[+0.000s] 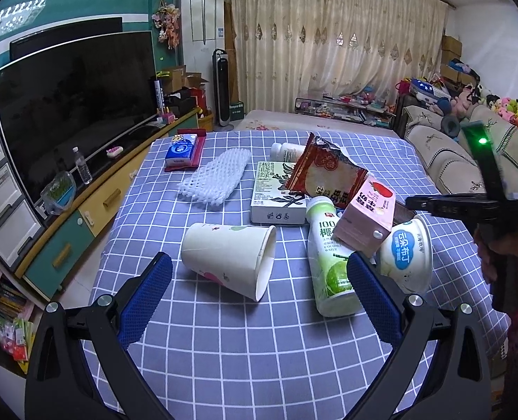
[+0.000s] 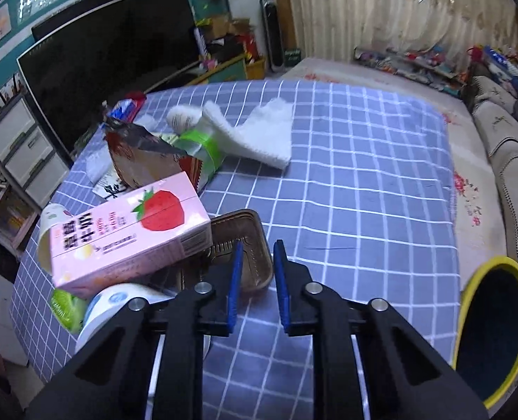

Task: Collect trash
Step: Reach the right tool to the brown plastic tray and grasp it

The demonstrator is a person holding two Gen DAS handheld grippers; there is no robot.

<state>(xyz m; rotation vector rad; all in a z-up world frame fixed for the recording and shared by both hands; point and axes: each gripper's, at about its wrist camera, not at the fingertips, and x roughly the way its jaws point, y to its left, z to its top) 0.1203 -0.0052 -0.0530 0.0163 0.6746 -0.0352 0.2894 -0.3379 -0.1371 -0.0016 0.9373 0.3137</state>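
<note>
Trash lies on a blue checked table [image 1: 224, 332]. In the left wrist view my left gripper [image 1: 259, 266] is wide open, its fingers either side of a tipped white paper cup [image 1: 229, 257] and a coconut water bottle [image 1: 330, 262]. A pink strawberry milk carton [image 1: 365, 218] leans on the bottle and a white pudding cup [image 1: 407, 255]. In the right wrist view my right gripper [image 2: 257, 250] is narrowly open and holds nothing, its tips at the rim of a brown plastic tray [image 2: 245, 245], beside the pink carton [image 2: 133, 231].
A red snack wrapper [image 1: 325, 171], a white box [image 1: 276, 192], white foam netting [image 1: 217, 175] and a tissue pack [image 1: 182, 150] lie farther back. A yellow-rimmed bin [image 2: 493, 329] stands at the table's right. A TV [image 1: 73, 105] is left, a sofa [image 1: 451, 161] right.
</note>
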